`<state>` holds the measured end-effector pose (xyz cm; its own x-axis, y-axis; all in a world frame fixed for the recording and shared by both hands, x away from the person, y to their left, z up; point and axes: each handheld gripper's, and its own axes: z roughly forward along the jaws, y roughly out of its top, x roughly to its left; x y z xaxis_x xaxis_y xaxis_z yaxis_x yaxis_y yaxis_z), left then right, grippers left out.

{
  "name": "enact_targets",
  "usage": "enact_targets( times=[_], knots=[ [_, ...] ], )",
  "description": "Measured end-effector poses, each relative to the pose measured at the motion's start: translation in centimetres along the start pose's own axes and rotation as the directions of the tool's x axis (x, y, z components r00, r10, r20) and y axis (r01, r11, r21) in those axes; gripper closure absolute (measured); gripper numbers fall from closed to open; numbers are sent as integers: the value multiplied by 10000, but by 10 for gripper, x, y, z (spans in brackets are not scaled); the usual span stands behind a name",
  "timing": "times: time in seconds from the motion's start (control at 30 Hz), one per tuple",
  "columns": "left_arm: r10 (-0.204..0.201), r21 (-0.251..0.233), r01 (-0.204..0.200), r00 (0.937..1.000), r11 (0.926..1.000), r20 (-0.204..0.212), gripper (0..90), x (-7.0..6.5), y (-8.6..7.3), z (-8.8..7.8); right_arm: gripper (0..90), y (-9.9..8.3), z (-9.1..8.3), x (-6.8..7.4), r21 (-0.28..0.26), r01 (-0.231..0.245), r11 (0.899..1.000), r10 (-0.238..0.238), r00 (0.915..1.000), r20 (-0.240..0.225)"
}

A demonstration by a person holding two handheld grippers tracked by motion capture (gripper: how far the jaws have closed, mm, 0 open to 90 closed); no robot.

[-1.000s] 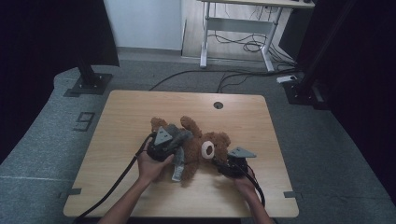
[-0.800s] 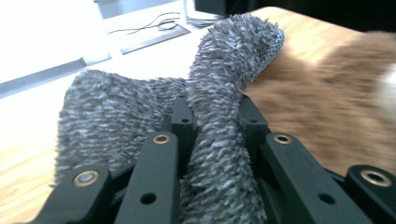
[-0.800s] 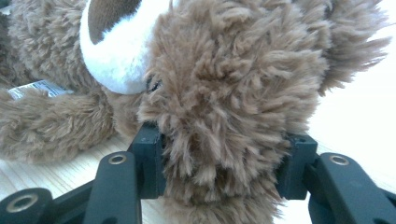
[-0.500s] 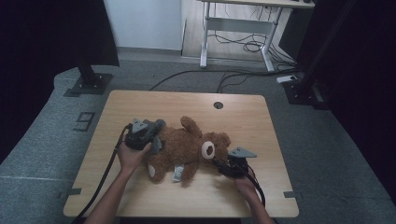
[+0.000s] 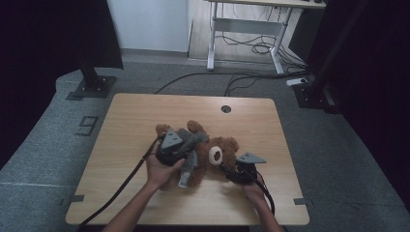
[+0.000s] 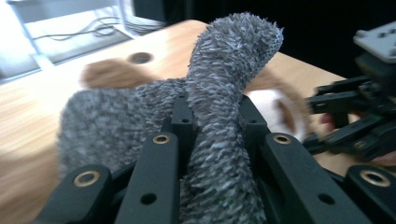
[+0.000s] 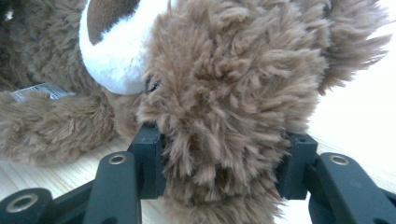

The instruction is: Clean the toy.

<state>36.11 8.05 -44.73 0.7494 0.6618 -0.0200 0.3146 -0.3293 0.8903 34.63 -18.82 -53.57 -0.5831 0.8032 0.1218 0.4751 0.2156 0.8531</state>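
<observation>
A brown teddy bear lies on the wooden table, its white muzzle turned up. My left gripper hovers over the bear's body, shut on a grey fuzzy scarf; one end hangs down across the bear. In the left gripper view the scarf stands pinched between the jaws of that gripper, with the right gripper at the bear's blurred face beyond. My right gripper is shut on the bear's head, whose fur bulges between the two pads.
A round cable hole sits near the table's far edge. Beyond the table stand a white desk frame with cables on the floor and two black stand bases. Bare wood lies left and behind the bear.
The left gripper swung out to the left with the grey scarf, then came back right over the bear's body. The right gripper has stayed clamped on the bear's head.
</observation>
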Motion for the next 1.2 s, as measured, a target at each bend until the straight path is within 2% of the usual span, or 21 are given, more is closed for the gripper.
enact_targets(
  times=[0.07, 0.13, 0.2, 0.23, 0.37, 0.43, 0.47, 0.57, 0.67, 0.77, 0.9, 1.0, 1.1, 1.2],
  knots=[
    [23, 231, -29, 9996, 9997, 274, 740, -11, 3, 17, 468, 0, 0, 0, -10, -20, 10000, 20, 10000, -1],
    [52, 665, -69, 9996, 9978, 261, 740, -21, 5, 32, 467, 0, 0, 0, -26, -35, 10000, 35, 10000, 0],
    [18, 803, -41, 9996, 9968, 283, 739, -28, 5, 43, 467, -1, 0, 0, -33, -58, 10000, 58, 10000, -2],
    [172, 813, -184, 9997, 9965, 148, 739, -30, 4, 45, 467, -1, 0, 0, -26, -59, 10000, 59, 10000, 10],
    [270, 997, -272, 9996, 9946, 33, 739, -27, 1, 44, 466, -2, 0, -1, -6, -133, 9999, 133, 9999, -9],
    [347, 1273, -311, 9990, 9914, -266, 741, -23, -7, 42, 466, -1, 0, 0, 5, -148, 9999, 148, 9999, 45],
    [292, 1371, -252, 9992, 9902, -277, 742, -20, -12, 41, 467, -2, 0, 0, -3, -198, 9998, 198, 9998, 49],
    [-98, 1253, 101, 9999, 9921, -30, 747, -11, -23, 33, 467, -1, 0, 0, 12, -189, 9998, 189, 9998, 29],
    [79, 1286, -52, 9998, 9917, -200, 748, -10, -28, 21, 467, -1, 0, 2, 33, -199, 9998, 198, 9998, 94],
    [-6, 1253, 39, 9996, 9921, -265, 747, -5, -36, 7, 467, -1, 0, 1, 49, -267, 9996, 267, 9996, 81],
    [-19, 1254, 87, 9985, 9921, -545, 747, 2, -57, -17, 467, -1, -1, 2, 60, -274, 9996, 274, 9996, 93],
    [-223, 1412, 325, 9970, 9894, -735, 745, 11, -74, -34, 467, -1, -1, 1, 68, -283, 9996, 282, 9996, 75],
    [-419, 1732, 587, 9942, 9831, -990, 744, 22, -92, -45, 467, -1, -1, 1, 52, -324, 9995, 323, 9995, 33],
    [-750, 1725, 911, 9924, 9808, -975, 744, 31, -98, -51, 467, -1, -1, 1, 42, -307, 9995, 307, 9995, 13]
  ],
)
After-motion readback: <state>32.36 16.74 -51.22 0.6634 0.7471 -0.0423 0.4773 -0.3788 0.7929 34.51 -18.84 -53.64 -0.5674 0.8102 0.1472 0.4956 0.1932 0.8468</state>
